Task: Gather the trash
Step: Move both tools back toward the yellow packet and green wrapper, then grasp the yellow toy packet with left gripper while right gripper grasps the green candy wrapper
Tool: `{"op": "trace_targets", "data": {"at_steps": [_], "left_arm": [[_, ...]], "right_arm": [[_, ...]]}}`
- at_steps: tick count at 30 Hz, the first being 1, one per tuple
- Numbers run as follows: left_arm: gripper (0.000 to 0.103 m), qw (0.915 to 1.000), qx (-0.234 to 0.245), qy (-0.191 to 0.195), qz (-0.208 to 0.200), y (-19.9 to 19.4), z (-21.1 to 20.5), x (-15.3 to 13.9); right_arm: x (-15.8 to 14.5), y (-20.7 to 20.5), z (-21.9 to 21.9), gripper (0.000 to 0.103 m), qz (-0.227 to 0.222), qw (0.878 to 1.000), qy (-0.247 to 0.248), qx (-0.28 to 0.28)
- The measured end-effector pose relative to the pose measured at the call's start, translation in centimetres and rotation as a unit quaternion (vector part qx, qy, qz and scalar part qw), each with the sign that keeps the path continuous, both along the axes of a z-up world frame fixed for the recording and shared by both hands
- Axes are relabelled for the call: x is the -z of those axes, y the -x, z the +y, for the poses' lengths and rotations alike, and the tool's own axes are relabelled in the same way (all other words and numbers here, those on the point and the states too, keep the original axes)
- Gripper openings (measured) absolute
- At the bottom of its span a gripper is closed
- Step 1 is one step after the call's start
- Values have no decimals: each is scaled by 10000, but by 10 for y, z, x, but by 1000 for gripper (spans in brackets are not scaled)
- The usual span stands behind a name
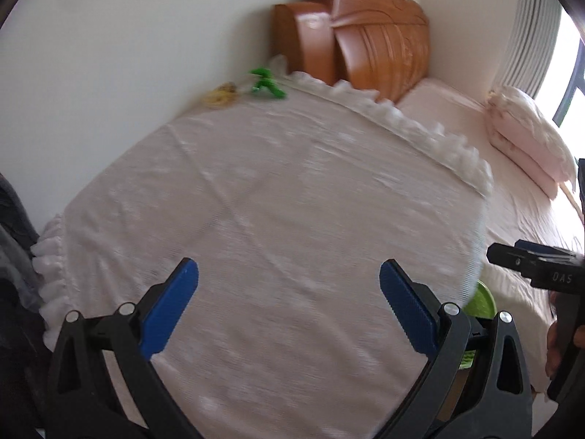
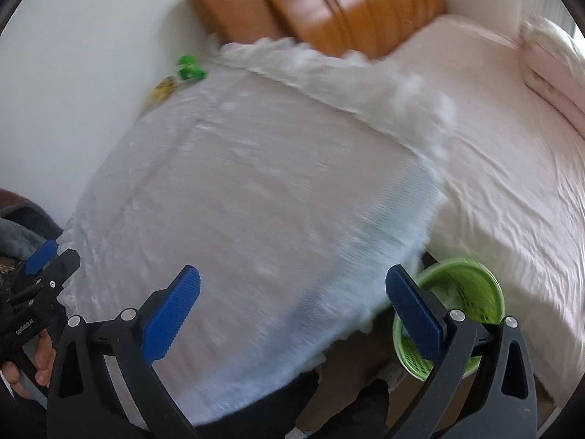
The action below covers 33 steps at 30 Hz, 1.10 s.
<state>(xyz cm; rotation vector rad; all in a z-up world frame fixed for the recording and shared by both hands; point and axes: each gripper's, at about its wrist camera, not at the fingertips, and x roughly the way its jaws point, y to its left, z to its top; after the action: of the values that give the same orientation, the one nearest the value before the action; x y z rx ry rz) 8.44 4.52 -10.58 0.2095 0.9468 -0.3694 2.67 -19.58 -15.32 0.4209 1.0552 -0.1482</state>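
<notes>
A green wrapper (image 1: 265,83) and a yellowish scrap (image 1: 219,96) lie at the far edge of the white-covered table (image 1: 278,219) by the wall, too blurred to read or orient; both grippers (image 1: 289,311) (image 2: 292,314) hover released, a green basket (image 2: 453,314) beside the table

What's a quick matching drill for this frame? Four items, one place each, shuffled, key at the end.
Items:
1. green basket
2. green trash
3. yellow trash
4. pink pillow

Places:
A. far side of the table, by the wall, nearest the wooden headboard
B. on the bed, near the window
C. floor, between table and bed
D. far side of the table, by the wall, left of the green piece

Pairs: 1-C, 2-A, 3-D, 4-B
</notes>
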Motion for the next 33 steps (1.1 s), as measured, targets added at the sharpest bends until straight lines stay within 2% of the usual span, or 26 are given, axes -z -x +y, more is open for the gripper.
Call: {"op": "trace_targets", "data": {"at_steps": [4, 10, 13, 18, 21, 25, 29, 30, 31, 32, 33], "left_arm": [[95, 9997, -115, -149, -170, -32, 26, -1], [95, 9990, -416, -46, -164, -85, 40, 0], [95, 9979, -605, -3, -217, -113, 40, -1], [95, 9941, -1047, 179, -206, -158, 47, 1], [95, 9898, -1402, 74, -234, -184, 51, 5], [95, 9864, -1631, 83, -186, -212, 53, 12], [95, 9857, -1666, -119, -221, -236, 47, 23], [95, 9859, -1655, -142, -197, -240, 45, 26], [95, 9863, -1636, -145, -177, -245, 43, 28], [95, 9865, -1622, -127, -182, -250, 42, 28], [95, 9868, -1603, -115, -192, -253, 41, 28]], "right_arm": [[-7, -49, 31, 101, -63, 9996, 68, -253], [-26, -117, 60, 101, -315, 9958, 415, -749], [-31, -165, 64, 101, -472, 9915, 633, -1037], [-19, -265, 71, 101, -575, 9803, 999, -1607], [2, -330, 77, 100, -509, 9724, 1176, -1949], [31, -403, 85, 89, -412, 9626, 1518, -2206], [57, -447, 83, 74, -237, 9651, 1481, -2146], [61, -452, 81, 61, -177, 9657, 1471, -2133], [65, -459, 80, 42, -76, 9658, 1486, -2124], [65, -460, 80, 30, -92, 9648, 1575, -2104], [62, -461, 78, 23, -92, 9646, 1590, -2101]]}}
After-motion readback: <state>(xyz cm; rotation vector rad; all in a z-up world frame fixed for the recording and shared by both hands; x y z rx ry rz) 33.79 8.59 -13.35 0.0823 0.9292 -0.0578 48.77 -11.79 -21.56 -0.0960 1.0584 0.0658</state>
